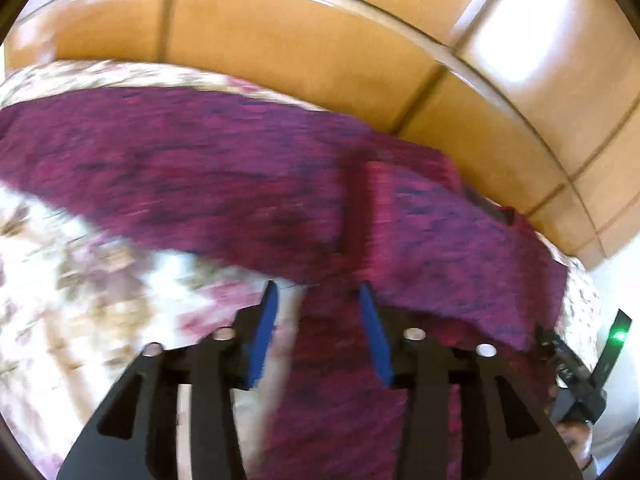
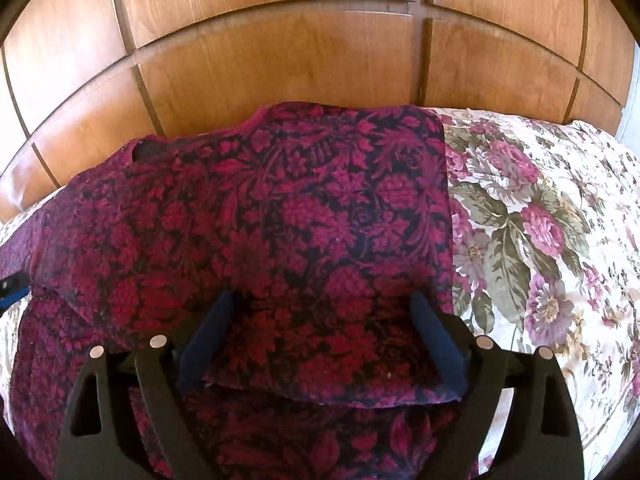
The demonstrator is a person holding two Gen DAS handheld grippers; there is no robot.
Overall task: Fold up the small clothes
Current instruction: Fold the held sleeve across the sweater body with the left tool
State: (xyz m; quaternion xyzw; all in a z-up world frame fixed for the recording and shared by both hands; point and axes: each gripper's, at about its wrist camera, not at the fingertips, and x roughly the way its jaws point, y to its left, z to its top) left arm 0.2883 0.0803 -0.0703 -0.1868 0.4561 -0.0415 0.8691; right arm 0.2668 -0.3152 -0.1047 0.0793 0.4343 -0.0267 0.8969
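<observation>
A magenta-and-black floral garment lies spread on a bed covered by a cream bedspread printed with pink roses and green leaves. Behind the bed stands a wooden panelled headboard, with the garment's far edge reaching up to it.

Right wrist view, sharp: the right gripper hangs over the near part of the garment, jaws spread wide, blue pads on either side. Nothing is pinched between them. A folded flap of the cloth lies in the gap, its dark hem running crosswise just below the pads, over another layer of the same fabric. The garment's right edge is straight and lies on the bedspread. Neck opening visible at far left, near the headboard.

Left wrist view, heavily motion-blurred: the left gripper is also open, its blue pads apart, and a strip of the garment runs between them toward the camera. Whether the pads touch the cloth cannot be told from the blur. Bedspread shows to the left of the fingers; headboard beyond. The other gripper's body, with a green light, shows at the right edge.
</observation>
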